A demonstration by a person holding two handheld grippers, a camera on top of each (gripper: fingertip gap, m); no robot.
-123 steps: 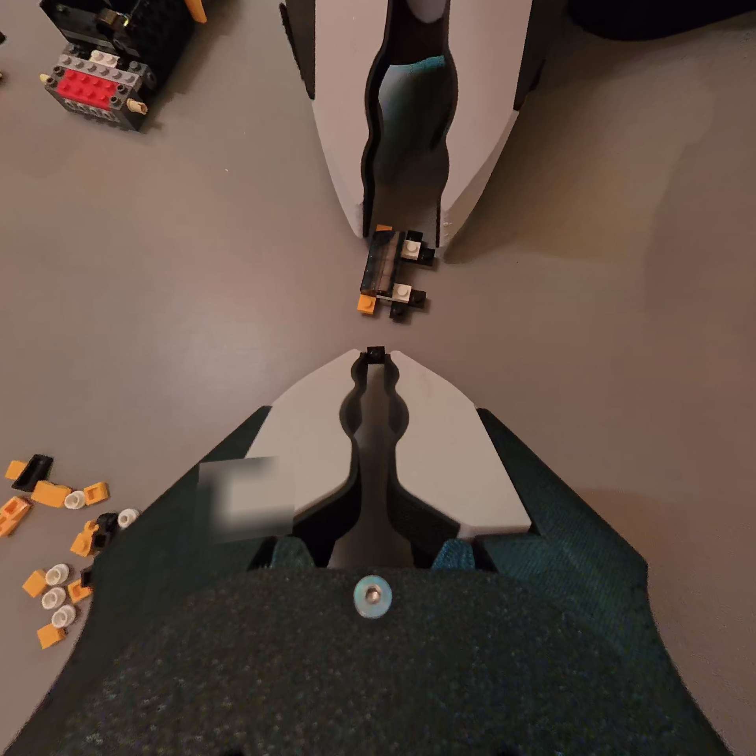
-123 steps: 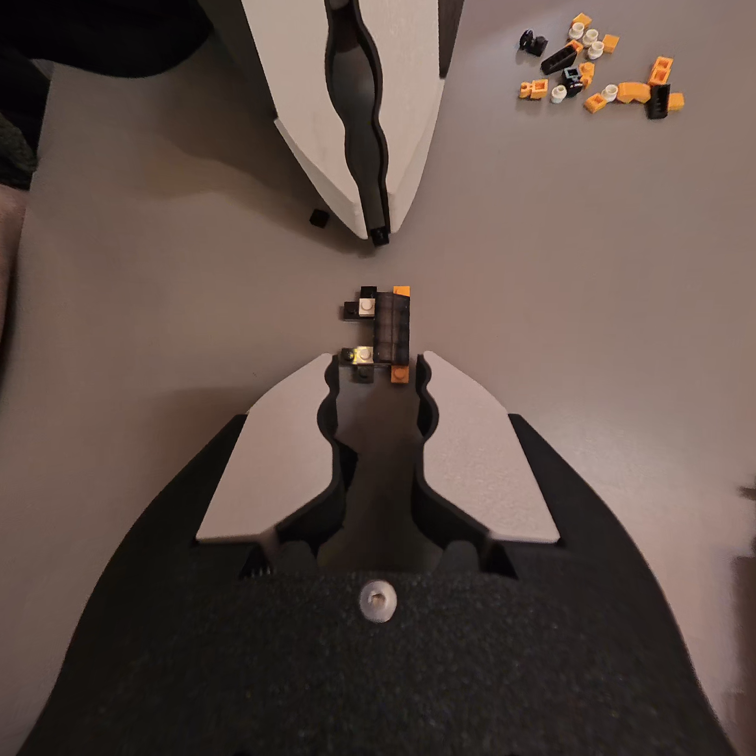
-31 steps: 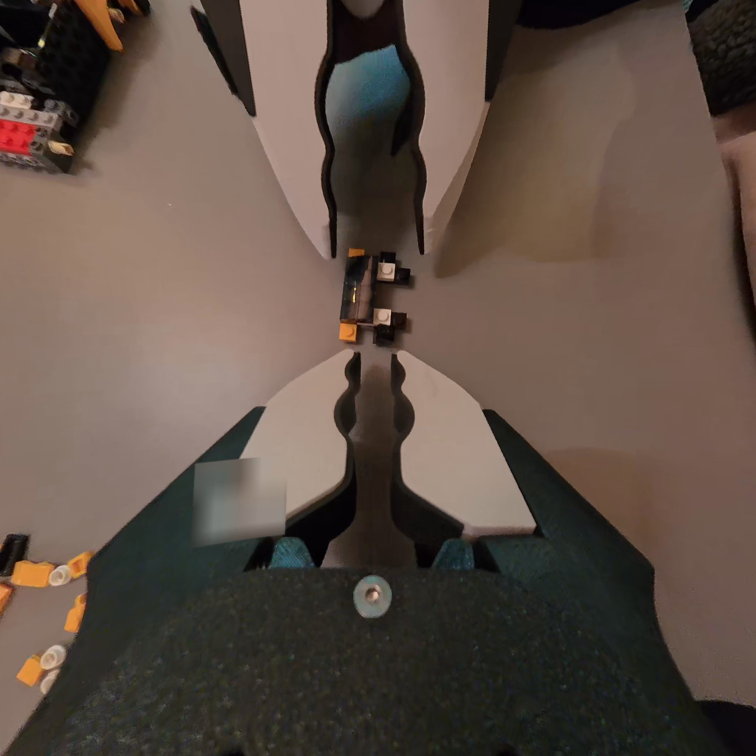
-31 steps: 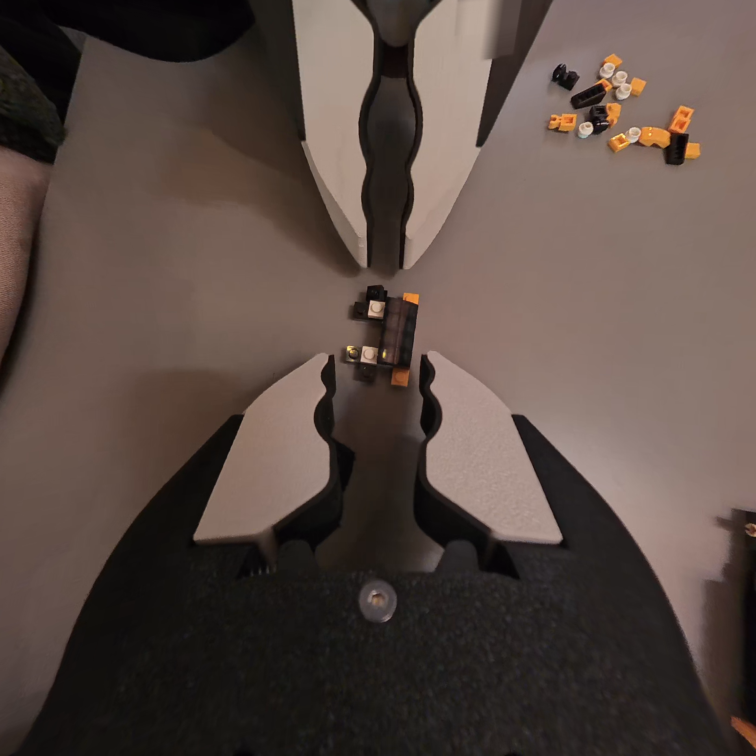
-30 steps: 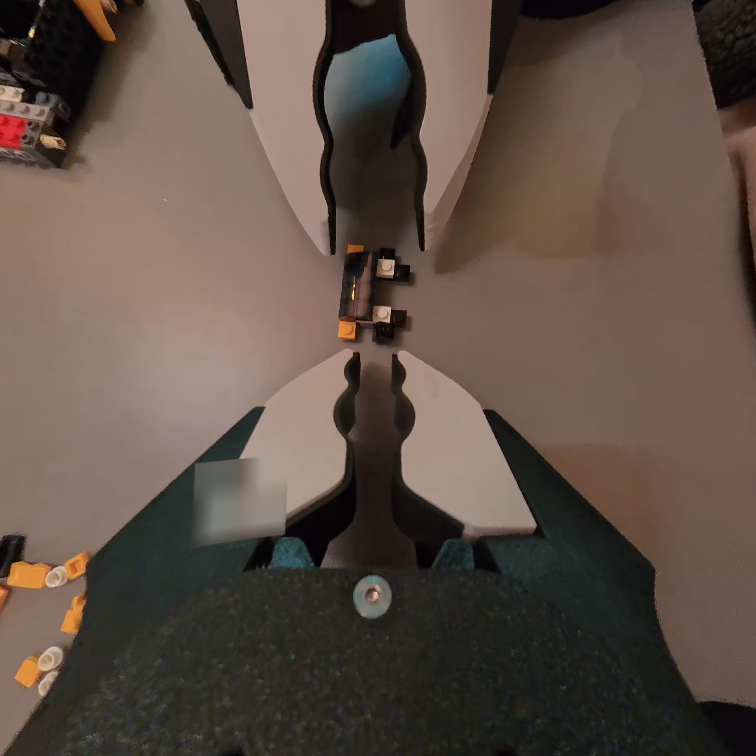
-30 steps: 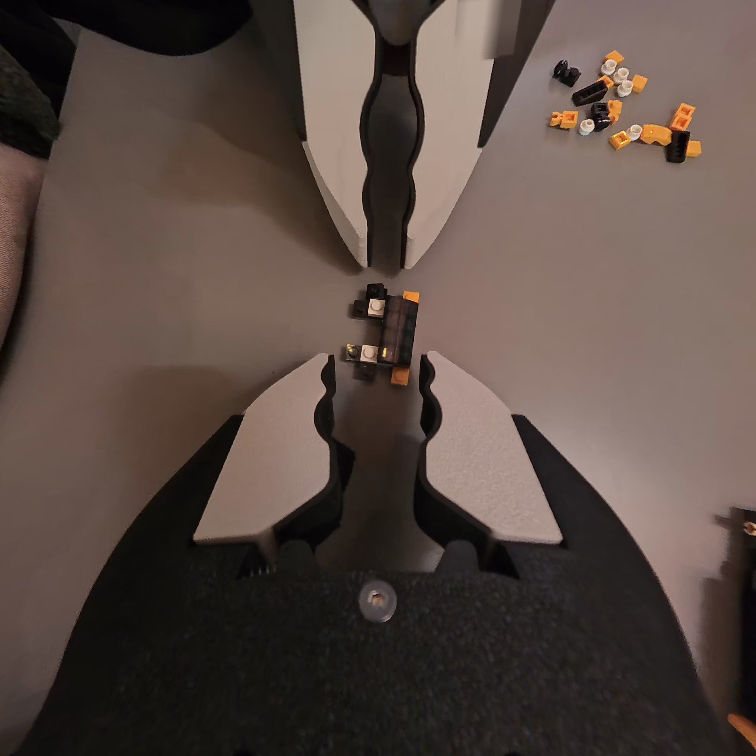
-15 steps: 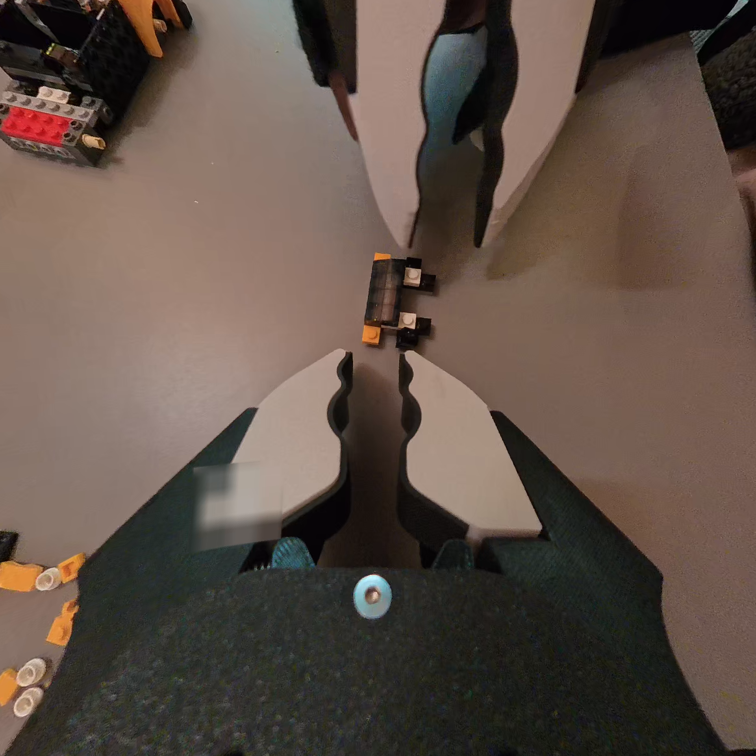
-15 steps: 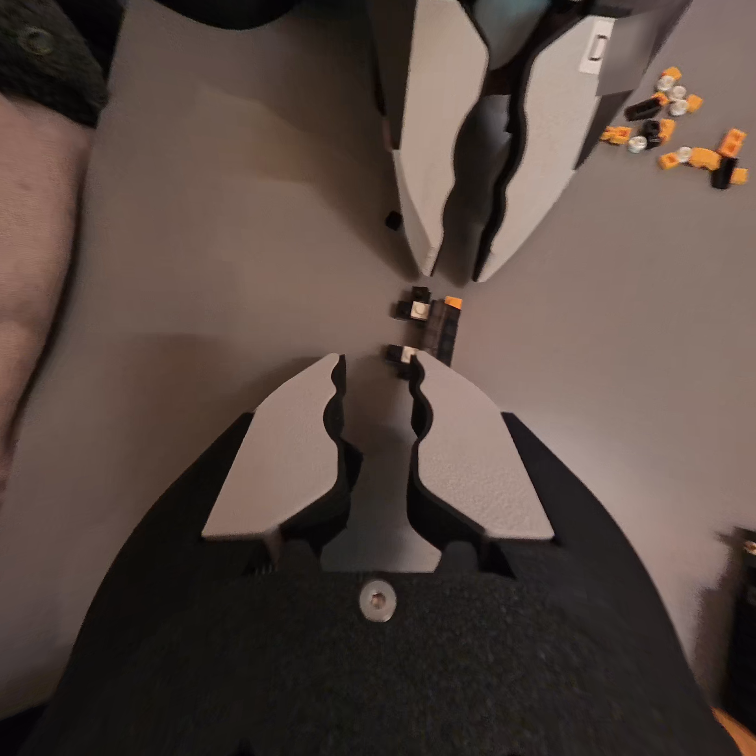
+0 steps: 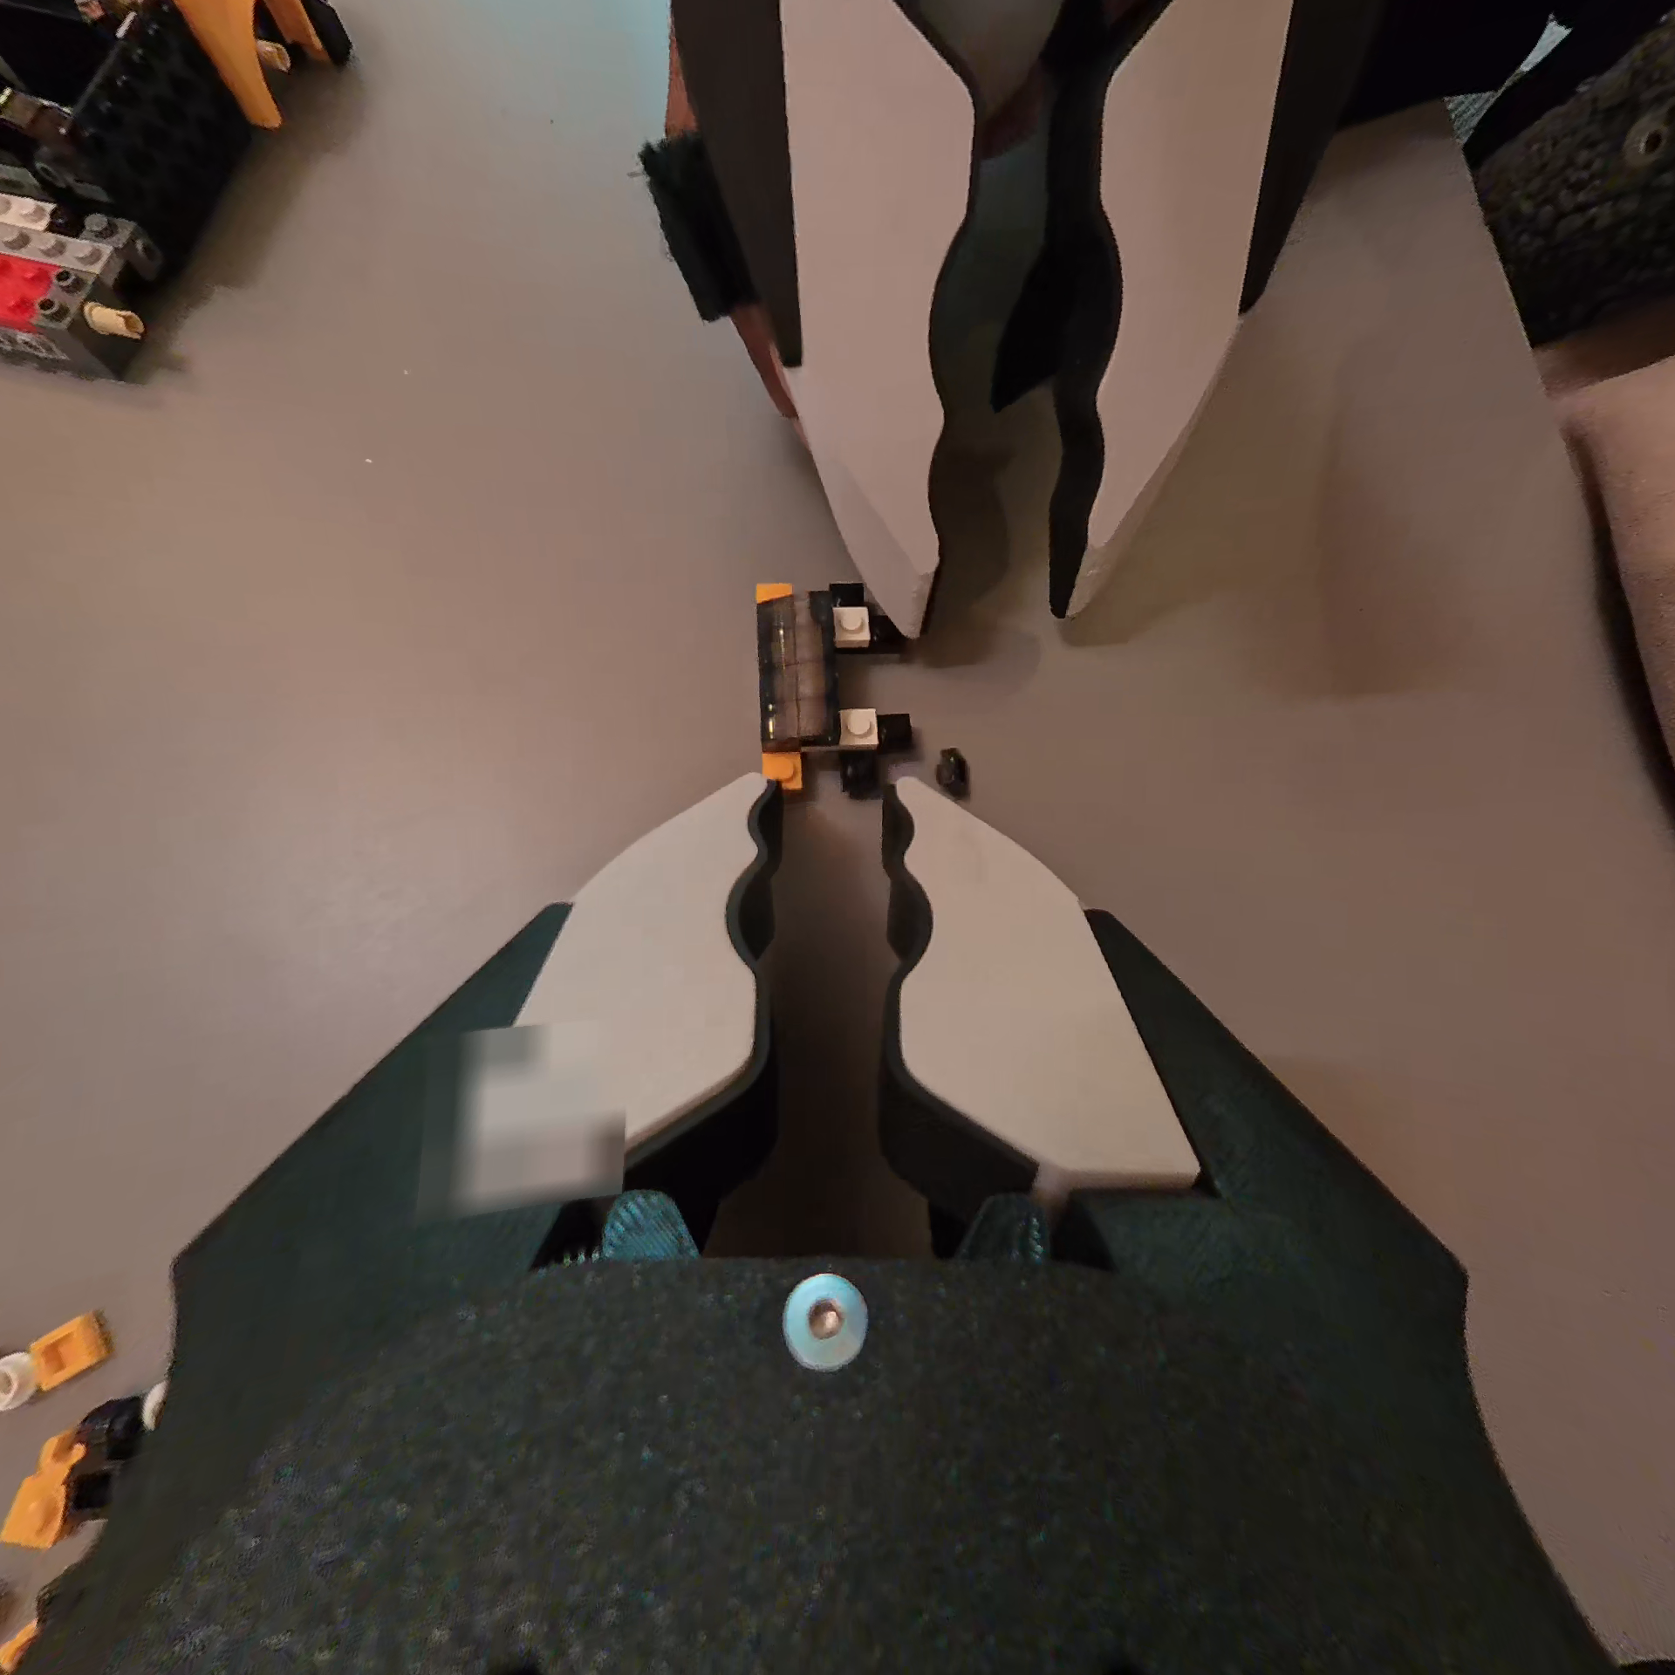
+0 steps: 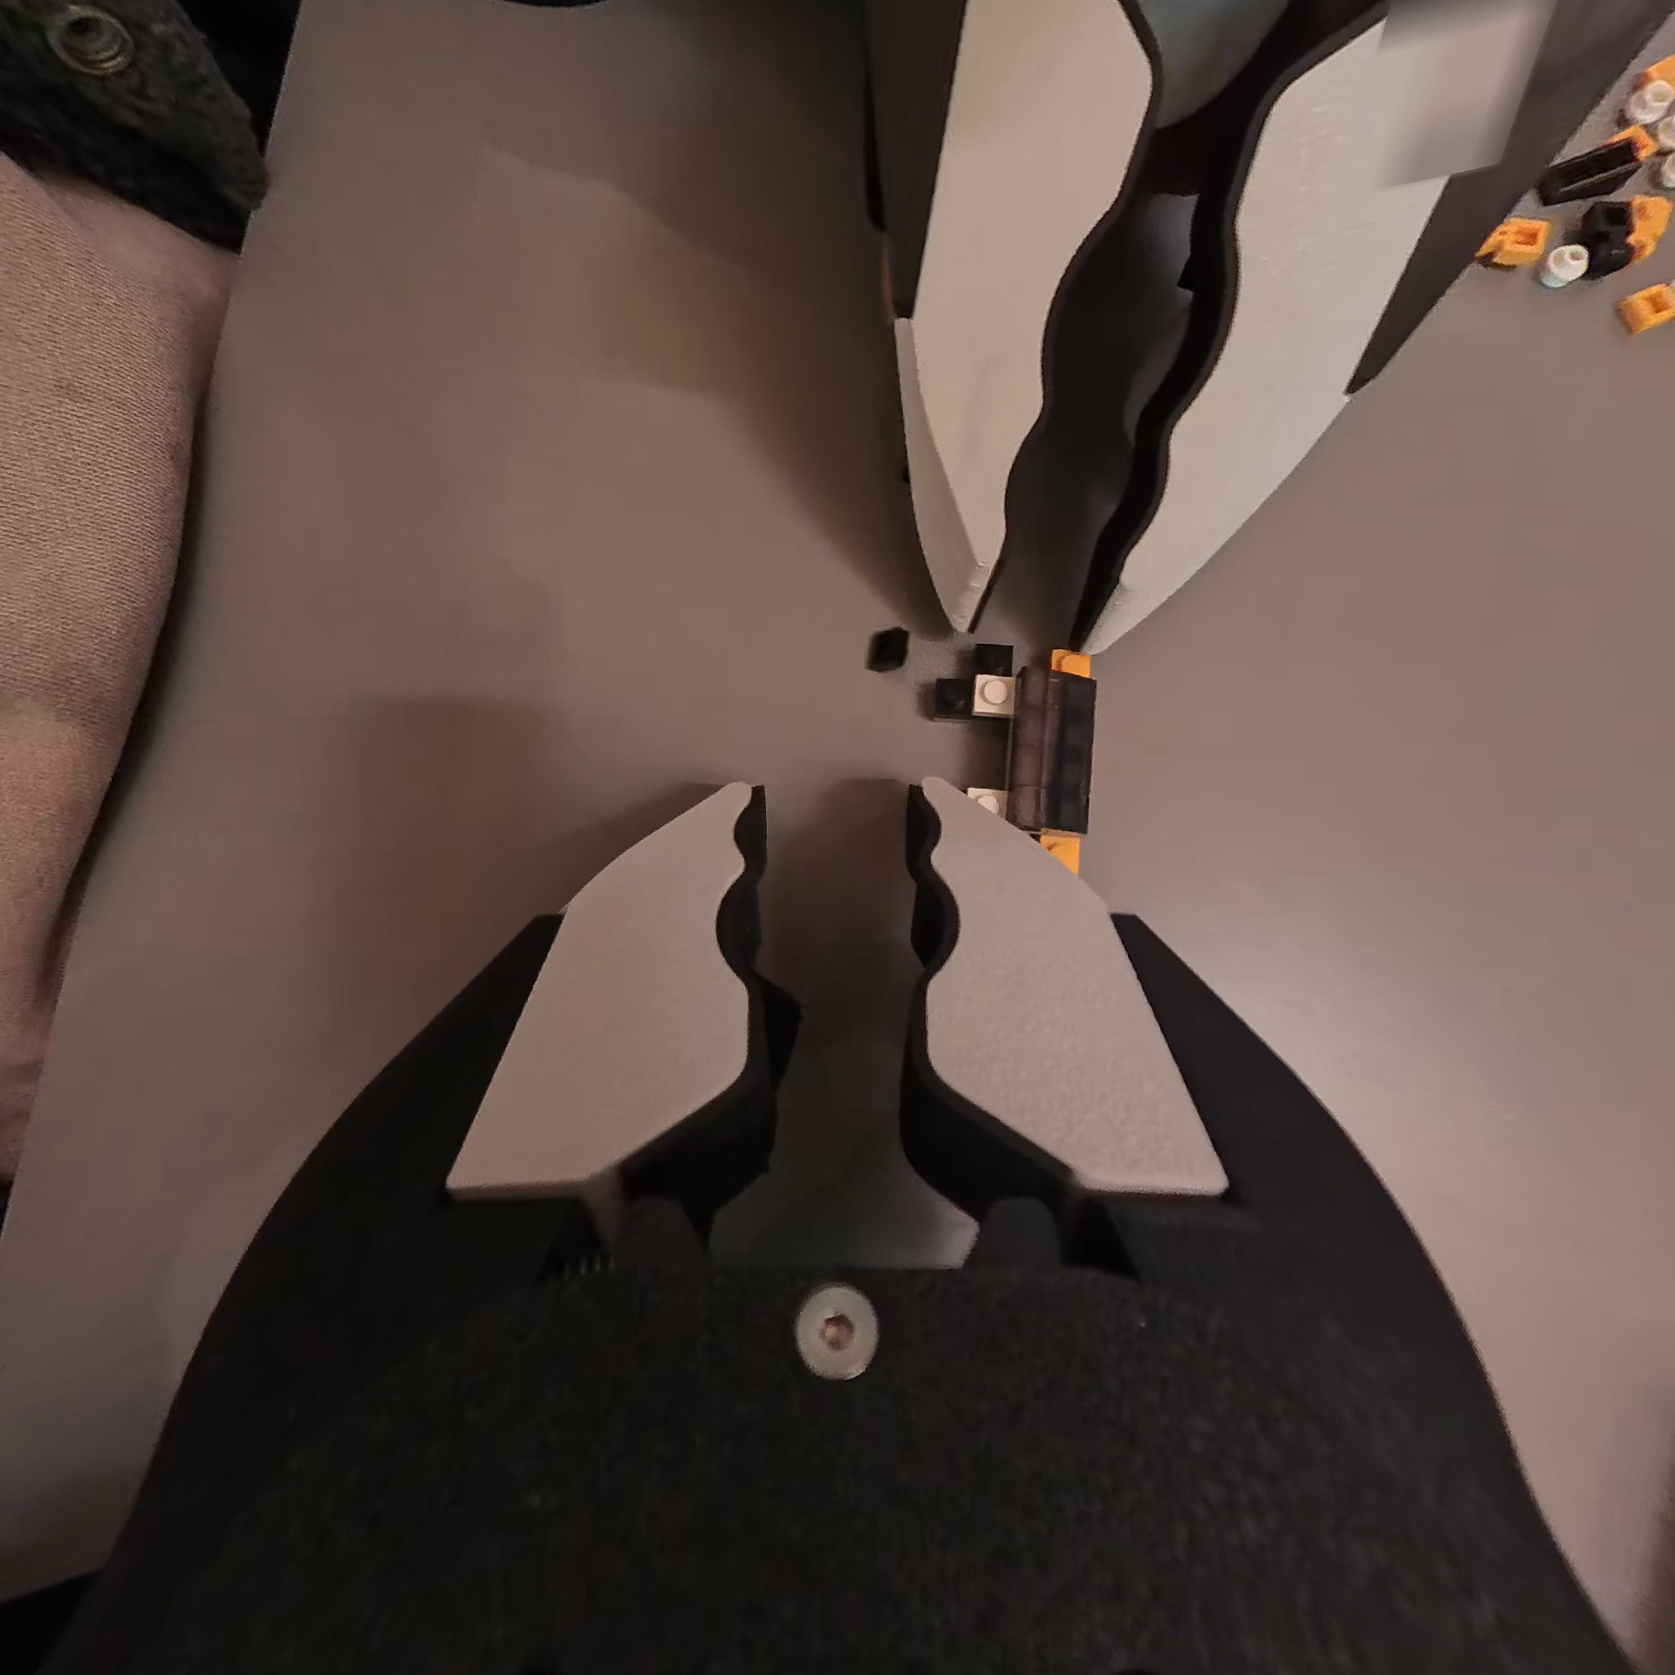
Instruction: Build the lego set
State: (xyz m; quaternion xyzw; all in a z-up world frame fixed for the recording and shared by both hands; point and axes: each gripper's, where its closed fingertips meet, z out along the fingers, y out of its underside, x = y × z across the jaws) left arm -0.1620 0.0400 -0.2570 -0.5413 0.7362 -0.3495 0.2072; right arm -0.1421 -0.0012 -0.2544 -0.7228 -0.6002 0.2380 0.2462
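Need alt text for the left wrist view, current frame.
Left gripper, open and empty, points at a small black, white and orange lego subassembly on a grey table. The right gripper, also open, faces it; a tiny loose black piece lies nearby.

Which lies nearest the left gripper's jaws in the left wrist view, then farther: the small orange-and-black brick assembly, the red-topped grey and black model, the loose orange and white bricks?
1. Small orange-and-black brick assembly, just ahead of the left gripper.
2. Loose orange and white bricks, low left.
3. Red-topped grey and black model, far upper left.
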